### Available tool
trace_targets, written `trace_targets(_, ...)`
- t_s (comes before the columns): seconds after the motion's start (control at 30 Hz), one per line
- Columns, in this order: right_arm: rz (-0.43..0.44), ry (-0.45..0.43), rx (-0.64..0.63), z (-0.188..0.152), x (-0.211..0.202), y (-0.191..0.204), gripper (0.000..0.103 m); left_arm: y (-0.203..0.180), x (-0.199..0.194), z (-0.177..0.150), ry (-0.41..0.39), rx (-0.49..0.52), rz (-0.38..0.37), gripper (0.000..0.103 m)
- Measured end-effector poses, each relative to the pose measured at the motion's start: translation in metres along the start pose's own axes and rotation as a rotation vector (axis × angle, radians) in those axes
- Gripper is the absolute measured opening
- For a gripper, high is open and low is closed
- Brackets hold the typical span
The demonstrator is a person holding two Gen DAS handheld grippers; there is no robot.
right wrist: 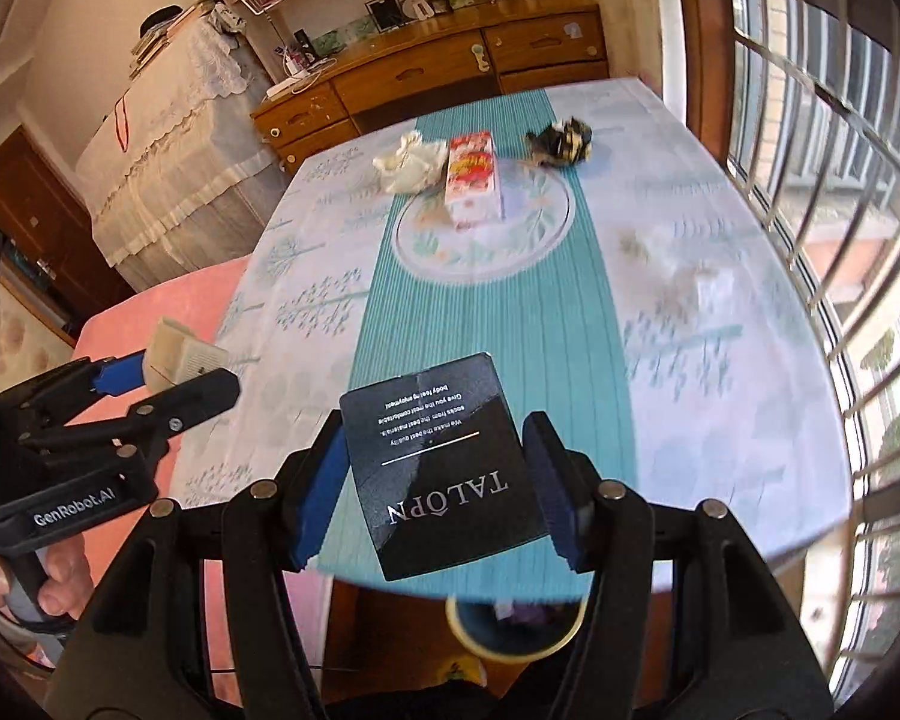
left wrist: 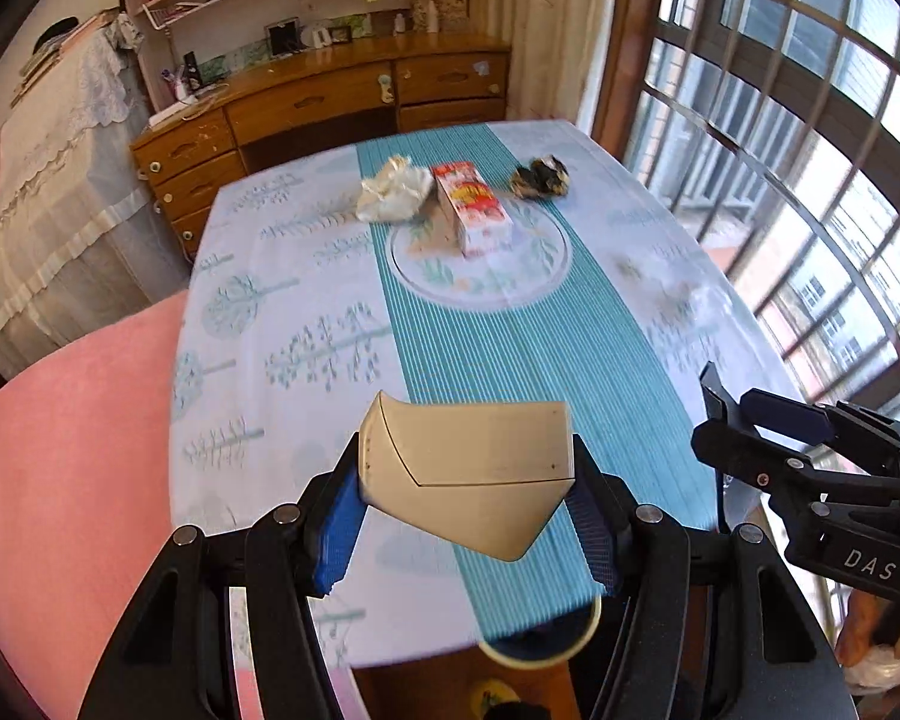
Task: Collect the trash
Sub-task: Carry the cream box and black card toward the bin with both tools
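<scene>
**Both grippers loaded over the near table edge**

Round table (left wrist: pixel 258 312) w/ smooth printed cloth, pale tree pattern, and a ribbed teal runner (left wrist: pixel 498 348) down the middle; wood dresser (left wrist: pixel 330 96) behind, barred window (left wrist: pixel 780 150) on the right, pink fuzzy cover (left wrist: pixel 72 450) at left.

Left gripper (left wrist: pixel 468 516): blue ridged pads clamped on both sides of a cream box (left wrist: pixel 468 468), flat-faced cardboard w/ an angled flap, held tilted above the near part of the runner. Seen from the right wrist cam too, box end poking out between the fingers (right wrist: pixel 180 360).

Right gripper (right wrist: pixel 438 480): pads press the side edges of a black box (right wrist: pixel 444 468), glossy flat card, white lettering upside down, creased near the top. Held over the near table edge.

Still on the table, far end: crumpled whitish wrapper (left wrist: pixel 393 189), soft and wrinkly; upright-ish red-and-white carton (left wrist: pixel 474 210), rectangular, lying partly on the round printed medallion; dark crumpled wad (left wrist: pixel 540 177) w/ yellow bits, just right of the carton. All three well apart from both grippers.

Below the table edge, a round yellow-rimmed bin (right wrist: pixel 513 624) w/ dark inside, part hidden.
</scene>
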State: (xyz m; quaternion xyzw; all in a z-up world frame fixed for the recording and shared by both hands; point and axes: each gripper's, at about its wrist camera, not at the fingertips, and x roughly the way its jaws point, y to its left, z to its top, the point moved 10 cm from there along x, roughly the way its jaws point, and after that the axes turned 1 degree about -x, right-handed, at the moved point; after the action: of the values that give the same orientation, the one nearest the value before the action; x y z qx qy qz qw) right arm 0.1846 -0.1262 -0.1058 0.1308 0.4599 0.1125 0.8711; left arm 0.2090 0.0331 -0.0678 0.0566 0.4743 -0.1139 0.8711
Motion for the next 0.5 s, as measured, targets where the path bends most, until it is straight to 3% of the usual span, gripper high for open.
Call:
trace_targets(0.27,-0.039,0.138,0.071,-0.115,-0.005,0.009,0.055,-0.023,0.001,-0.093,0.107,0.072,-0.075,0.062)
trace_targets(0.5,-0.064,0.240,0.122,-0.178,0.011,-0.014,0.055,-0.048,0.020,-0.150,0.183,0.091,-0.089,0.062)
